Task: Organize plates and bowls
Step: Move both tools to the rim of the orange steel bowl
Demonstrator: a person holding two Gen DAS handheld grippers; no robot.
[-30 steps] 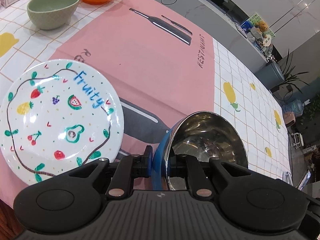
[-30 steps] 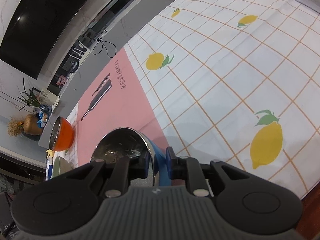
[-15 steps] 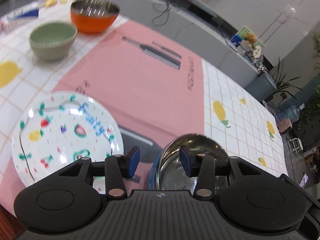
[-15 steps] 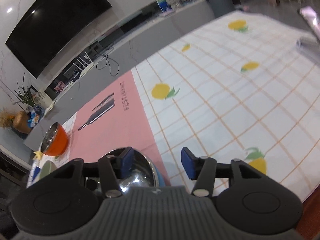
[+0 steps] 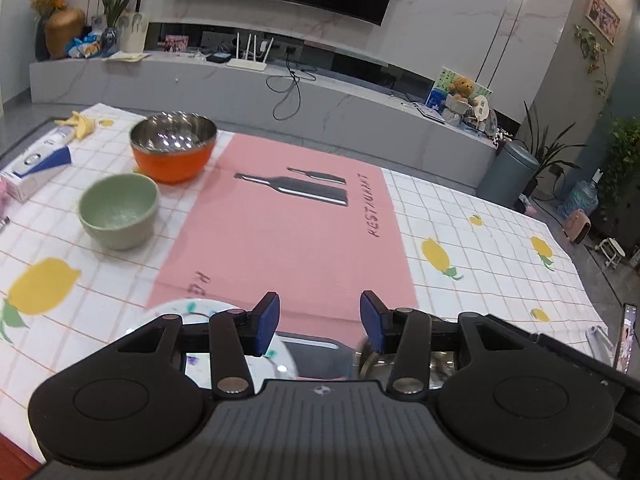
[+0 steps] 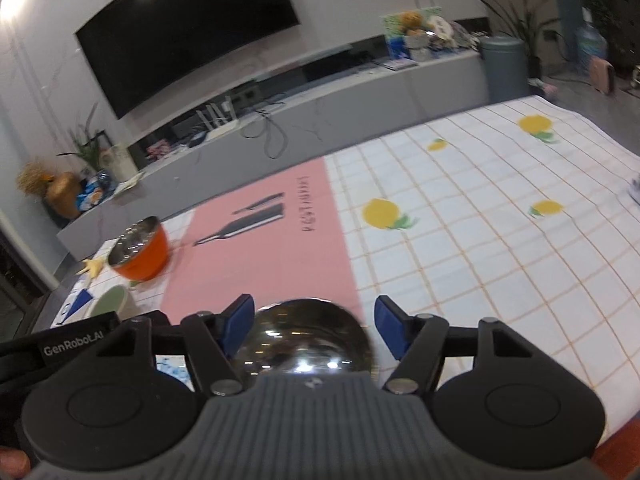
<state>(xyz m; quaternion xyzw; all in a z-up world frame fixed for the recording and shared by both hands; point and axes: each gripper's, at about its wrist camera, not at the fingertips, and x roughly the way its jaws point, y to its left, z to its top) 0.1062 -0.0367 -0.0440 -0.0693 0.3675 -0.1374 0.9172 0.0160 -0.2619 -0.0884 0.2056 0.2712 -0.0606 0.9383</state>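
My left gripper [image 5: 319,322] is open and empty, raised above the pink mat. Under it, the white fruit-painted plate [image 5: 188,309] shows at the lower left and the steel bowl with a blue outside [image 5: 370,356] peeks out at the lower right. My right gripper [image 6: 315,325] is open and empty above that same steel bowl [image 6: 304,340], which rests on the table. An orange bowl with a steel inside [image 5: 173,151] and a green bowl [image 5: 117,210] stand at the far left; both also show in the right wrist view, the orange bowl [image 6: 140,250] and the green bowl [image 6: 111,300].
A pink mat [image 5: 288,232] lies on the lemon-print tablecloth [image 5: 492,256]. A blue-and-white box [image 5: 34,164] and a banana peel [image 5: 78,124] sit at the far left edge. A phone [image 5: 626,338] lies near the right edge.
Both grippers let go of the steel bowl's rim, opened wide and lifted up and back. The bowl stays on the table beside the plate.
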